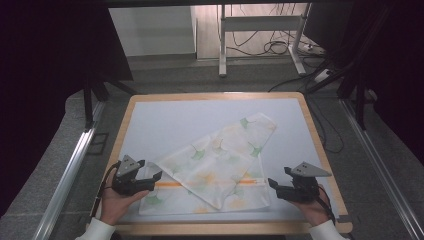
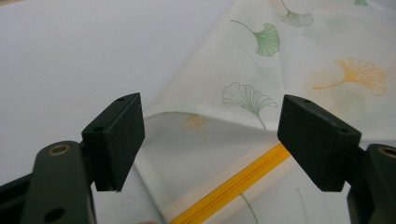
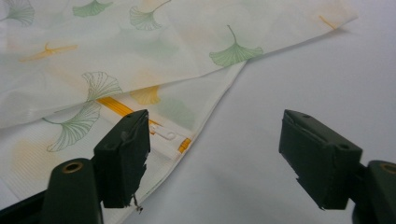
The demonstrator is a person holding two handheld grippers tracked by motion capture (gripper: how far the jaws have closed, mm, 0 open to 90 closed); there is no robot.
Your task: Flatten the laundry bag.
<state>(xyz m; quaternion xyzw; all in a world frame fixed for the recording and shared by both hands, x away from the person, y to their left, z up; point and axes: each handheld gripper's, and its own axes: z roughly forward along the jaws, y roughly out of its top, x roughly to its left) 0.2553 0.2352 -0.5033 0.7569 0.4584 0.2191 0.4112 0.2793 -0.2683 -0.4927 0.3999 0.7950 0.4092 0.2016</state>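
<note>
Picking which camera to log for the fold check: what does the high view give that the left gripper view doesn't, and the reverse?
High view alone: the wooden table rim, both hands, the right gripper open near the mesh bag's right end, and the whole mesh bag with its top folded diagonally.

Left gripper view alone: close detail of the folded edge lying over the layer beneath it.

Both: the left gripper with jaws open and nothing gripped, the yellow zipper, the ginkgo-leaf print, the white mat.
</note>
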